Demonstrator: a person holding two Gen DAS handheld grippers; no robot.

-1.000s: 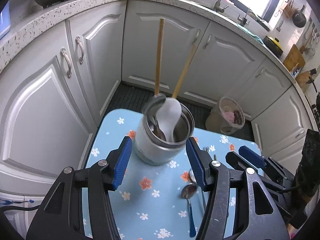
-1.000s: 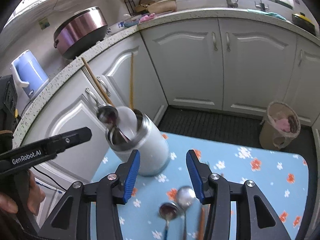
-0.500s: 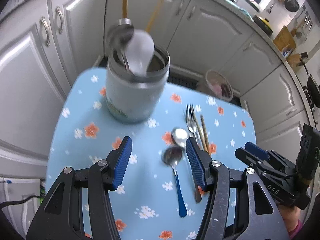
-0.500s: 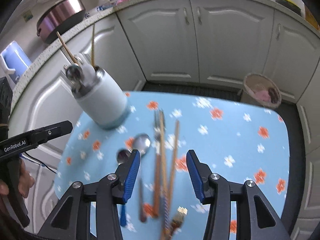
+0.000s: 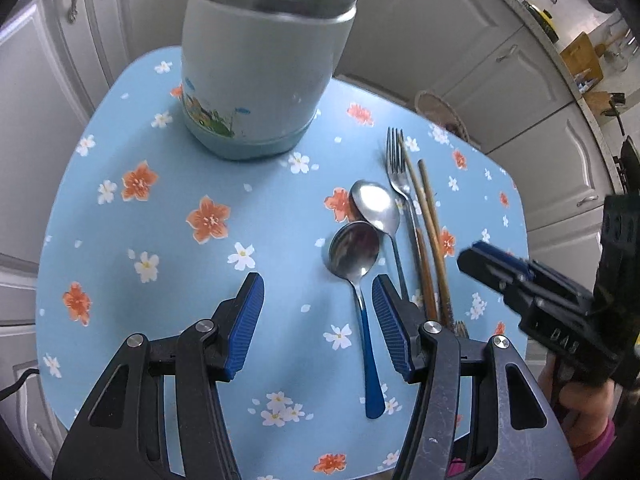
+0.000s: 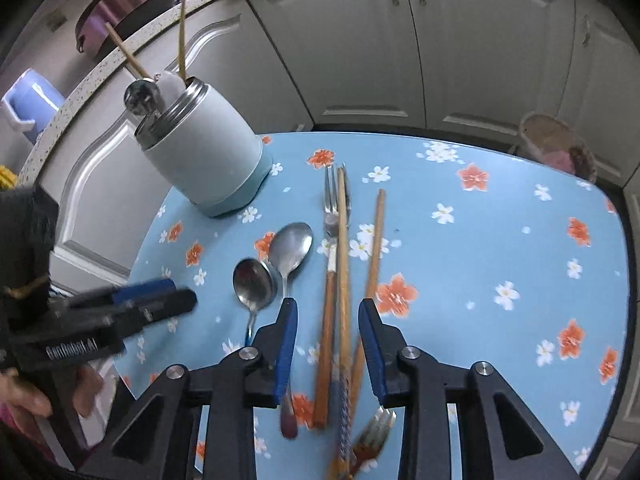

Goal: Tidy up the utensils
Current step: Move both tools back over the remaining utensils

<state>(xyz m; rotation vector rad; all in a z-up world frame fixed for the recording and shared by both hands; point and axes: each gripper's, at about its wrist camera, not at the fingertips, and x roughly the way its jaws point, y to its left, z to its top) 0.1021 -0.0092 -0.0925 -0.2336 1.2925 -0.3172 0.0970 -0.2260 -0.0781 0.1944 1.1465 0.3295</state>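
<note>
A pale green utensil jar (image 5: pixel 256 80) stands at the far left of the blue floral table (image 5: pixel 160 220); it also shows in the right wrist view (image 6: pixel 208 156), holding chopsticks, a white spoon and a metal spoon. On the table lie a blue-handled spoon (image 5: pixel 356 256), a second metal spoon (image 5: pixel 376 204), a fork (image 5: pixel 400 176) and wooden chopsticks (image 5: pixel 432 232). My left gripper (image 5: pixel 316 328) is open and empty, low over the table left of the blue-handled spoon. My right gripper (image 6: pixel 326 344) is open, its jaws either side of the chopsticks (image 6: pixel 342 264) and fork handle (image 6: pixel 326 320).
White kitchen cabinets (image 6: pixel 400 40) curve round behind the table. A waste basket (image 6: pixel 556 148) stands on the floor beyond the table's far right corner. A pot (image 6: pixel 120 4) and a blue kettle (image 6: pixel 28 100) sit on the counter at left.
Both grippers have drawn back from the jar and dropped lower towards the table. The right gripper now straddles the chopsticks and fork; the left sits beside the spoons.
</note>
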